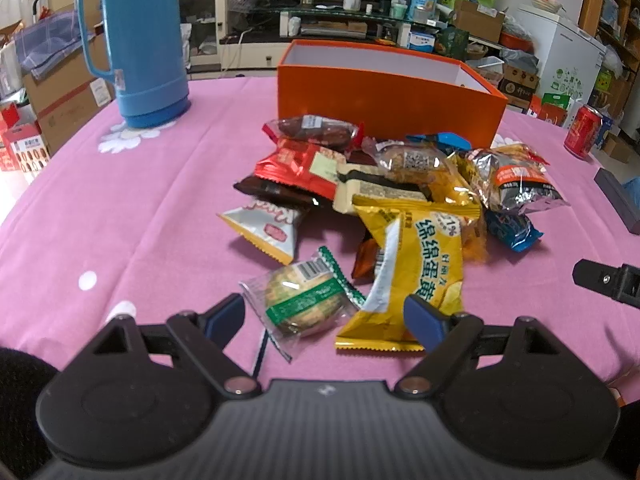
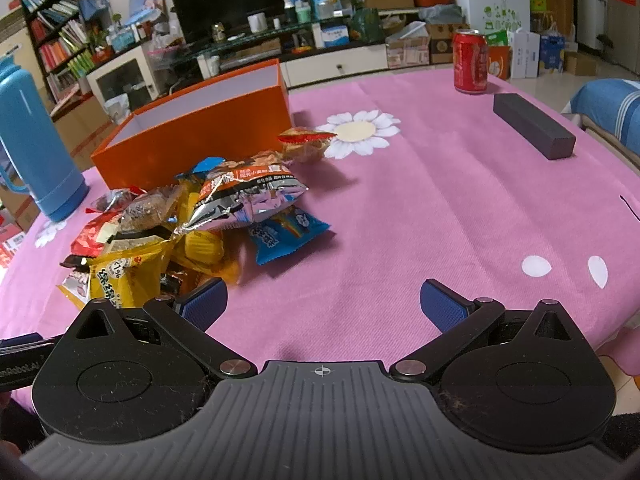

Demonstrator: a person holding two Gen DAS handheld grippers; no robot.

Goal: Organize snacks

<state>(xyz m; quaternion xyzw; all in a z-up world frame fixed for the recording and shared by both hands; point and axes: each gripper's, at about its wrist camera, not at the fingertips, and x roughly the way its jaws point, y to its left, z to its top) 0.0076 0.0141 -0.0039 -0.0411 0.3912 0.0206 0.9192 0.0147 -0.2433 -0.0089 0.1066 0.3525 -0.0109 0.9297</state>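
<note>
Crinkly foil snack packets [image 1: 384, 200] heaped beside rigid orange box [image 1: 384, 96].

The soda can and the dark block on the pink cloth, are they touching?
Apart. In the right wrist view, the soda can stands behind the dark block, and a strip of bare pink cloth shows plainly between them.

Pink tablecloth [image 2: 400, 208]: woven cloth, matt. Snack wrappers [image 1: 404, 216]: glossy plastic film, crinkled foil. Orange box [image 1: 384, 104]: matt card. Blue flask [image 1: 140, 40]: smooth plastic. Red can [image 2: 471, 61]: shiny metal.
</note>
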